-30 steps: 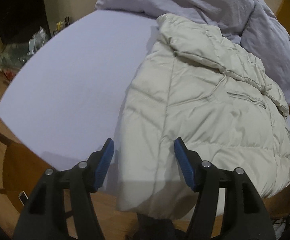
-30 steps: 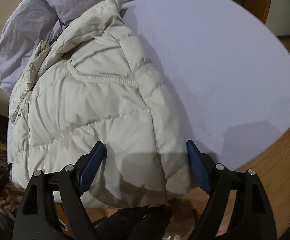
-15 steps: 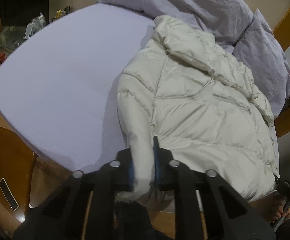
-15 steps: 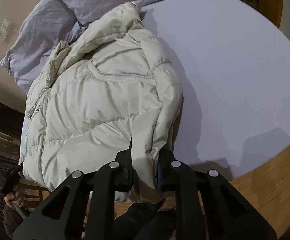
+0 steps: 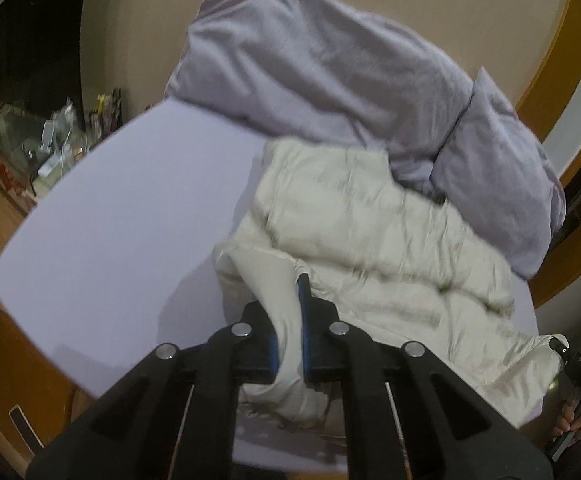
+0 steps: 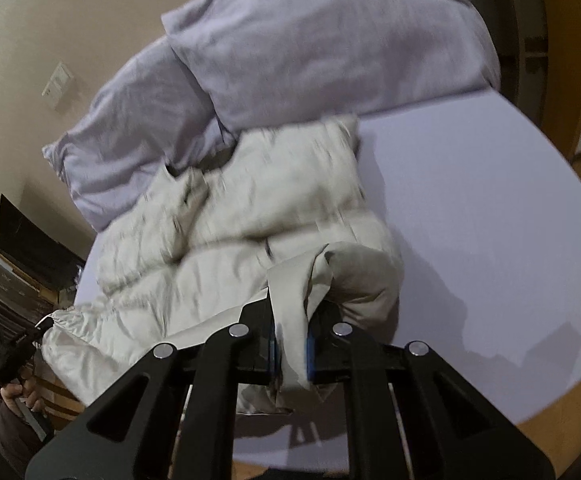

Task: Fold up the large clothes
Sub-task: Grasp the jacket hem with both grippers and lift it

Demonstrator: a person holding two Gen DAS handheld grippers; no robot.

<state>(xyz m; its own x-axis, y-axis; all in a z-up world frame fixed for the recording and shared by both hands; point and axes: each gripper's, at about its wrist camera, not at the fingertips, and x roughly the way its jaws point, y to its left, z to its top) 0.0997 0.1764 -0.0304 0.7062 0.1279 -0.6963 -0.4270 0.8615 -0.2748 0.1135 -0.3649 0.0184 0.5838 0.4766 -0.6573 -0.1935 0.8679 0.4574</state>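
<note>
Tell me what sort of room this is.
Most likely a bedroom: a wide bed with a pale lilac fitted sheet, lilac pillows heaped against the beige wall, and a cream quilted puffer jacket lying on the bed. A cluttered low table stands beside it.

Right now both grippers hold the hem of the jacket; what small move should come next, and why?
Probably carry both hem corners forward toward the collar end near the pillows. The left gripper and the right gripper each have their jaws shut on the jacket, its hem is lifted off the bed, and the jacket's far part lies flat, ready to take the fold.
</note>
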